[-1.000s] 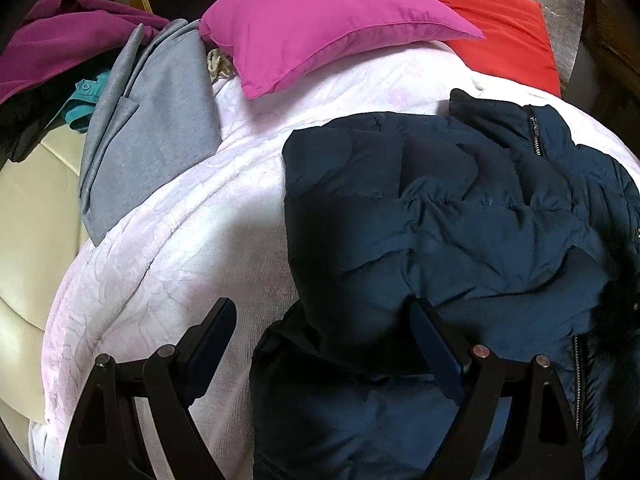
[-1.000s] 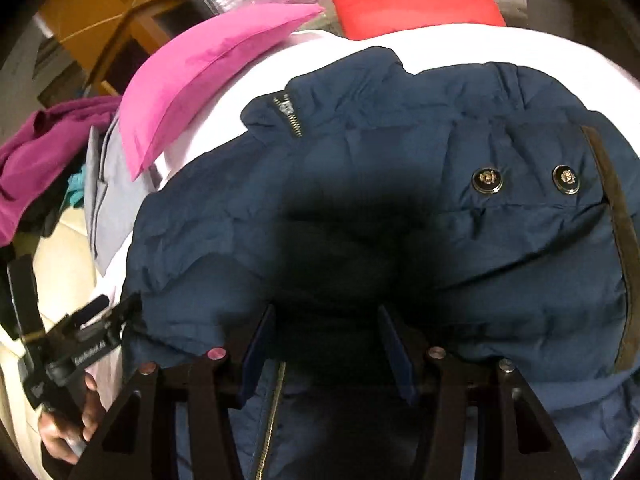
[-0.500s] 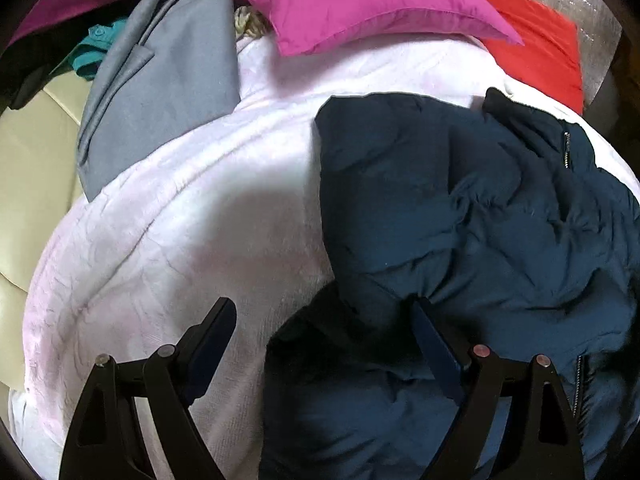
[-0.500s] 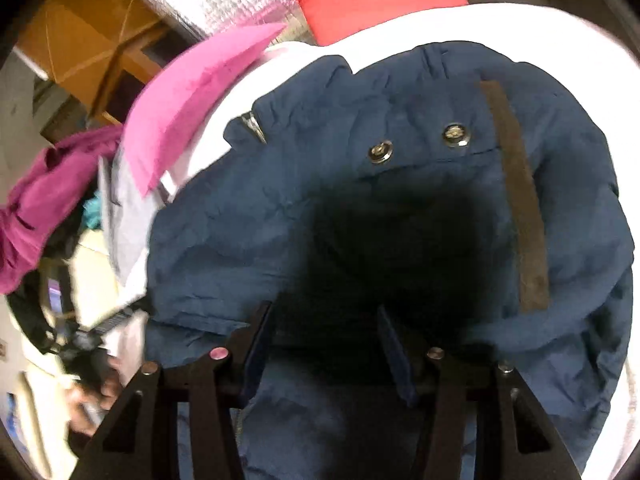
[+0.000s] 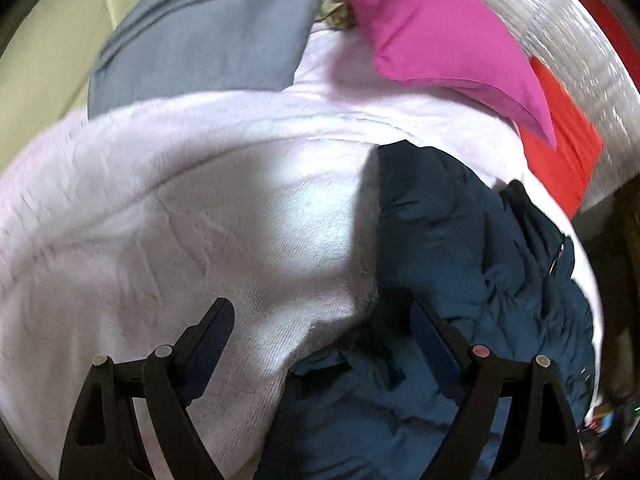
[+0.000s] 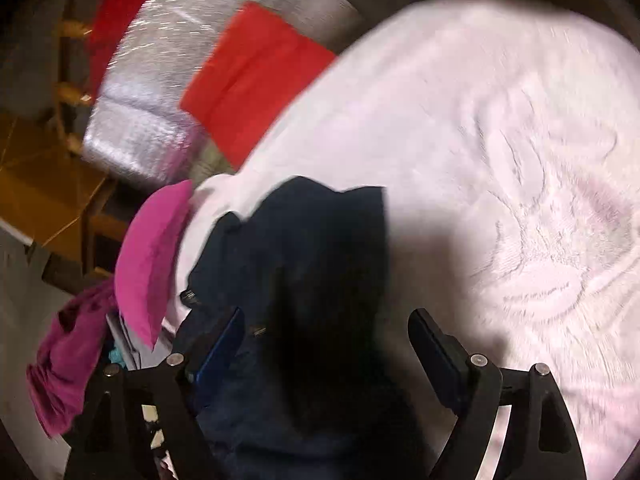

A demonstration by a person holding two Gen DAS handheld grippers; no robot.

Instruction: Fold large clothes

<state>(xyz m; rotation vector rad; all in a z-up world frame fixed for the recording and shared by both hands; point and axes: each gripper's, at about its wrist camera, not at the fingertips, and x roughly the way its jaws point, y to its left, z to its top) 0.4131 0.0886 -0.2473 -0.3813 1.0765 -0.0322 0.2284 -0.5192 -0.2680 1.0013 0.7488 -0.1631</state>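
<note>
A dark navy padded jacket [image 5: 472,248] is seen lying on a pale pink blanket [image 5: 200,220] spread over a bed. In the left wrist view the left tongs [image 5: 320,344] are held wide apart with nothing pressed between the pads – the near hem of the jacket lies under and just beyond the right-hand finger, while the left-hand finger hangs over bare blanket. From these tongs the garment lies ahead and to the right, its long axis running away toward a red cushion [image 5: 568,148] and a magenta pillow [image 5: 432,32]; a zip, and so probably the collar end, is seen at the far right.

In the right wrist view the right tongs [image 6: 324,344] have just been opening, and their fingers are now set apart with jacket cloth [image 6: 304,248] lying loose between them, not clamped. Here the jacket lies ahead and to the left, and open blanket [image 6: 500,140] fills the right side. The picture is blurred, so finer folds cannot be told.

Both tongs are judged to be at the near end of the garment, one at each side edge; neither is clearly nearer. The jacket is judged to be folded narrow already, so the coming move would turn on the near hem being taken and carried along the long axis toward the far collar end.
</note>
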